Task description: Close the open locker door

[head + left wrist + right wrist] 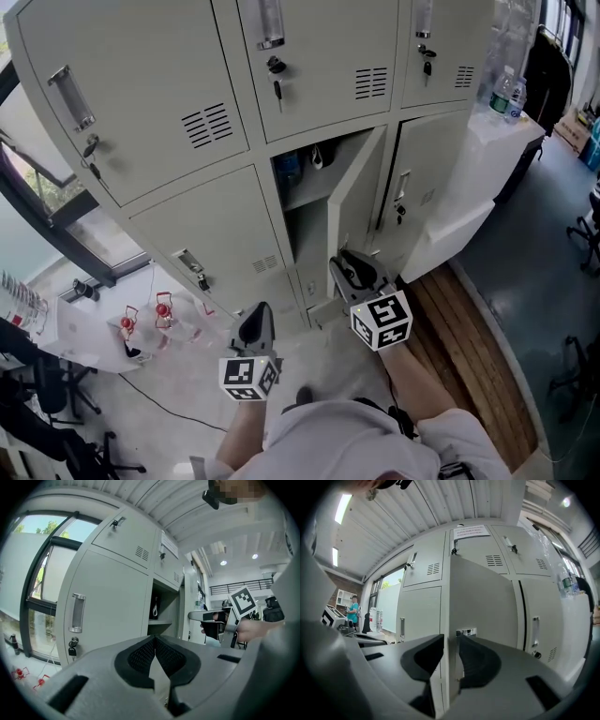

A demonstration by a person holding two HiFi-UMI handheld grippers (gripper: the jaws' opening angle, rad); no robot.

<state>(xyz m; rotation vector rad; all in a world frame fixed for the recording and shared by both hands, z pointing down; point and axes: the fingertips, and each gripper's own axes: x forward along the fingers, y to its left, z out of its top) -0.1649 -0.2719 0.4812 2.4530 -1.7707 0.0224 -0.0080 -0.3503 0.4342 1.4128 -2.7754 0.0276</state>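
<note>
Sheet-steel lockers [187,225] in pale grey filled the head view, their flat doors carrying louvred vents [208,125], recessed chrome handles and keys hanging in the locks. The open locker door [359,202] stood in the lower middle column, swung outward, exposing a shelf [309,192] inside. The right gripper [345,264] sat at the lower free edge of that door, its marker cube [382,320] below it. The left gripper [255,323] hung apart from the lockers, to the left of the right one. Two red-topped objects [145,317] lay on the pale floor, and worn wooden planks [459,337] ran along the right.

In the left gripper view, the left gripper [154,641] had its ribbed black pads [140,656] pressed together at the tips, with nothing between them. Beyond them stood a shut door with a chrome handle [77,612] and a key, then the open compartment [161,611] with a dark item hanging inside.

In the right gripper view, the right gripper [451,644] was clamped on the thin vertical edge of the locker door [483,602], one smooth black pad [424,660] on each face. A paper notice [471,530] was fixed to an upper door.
</note>
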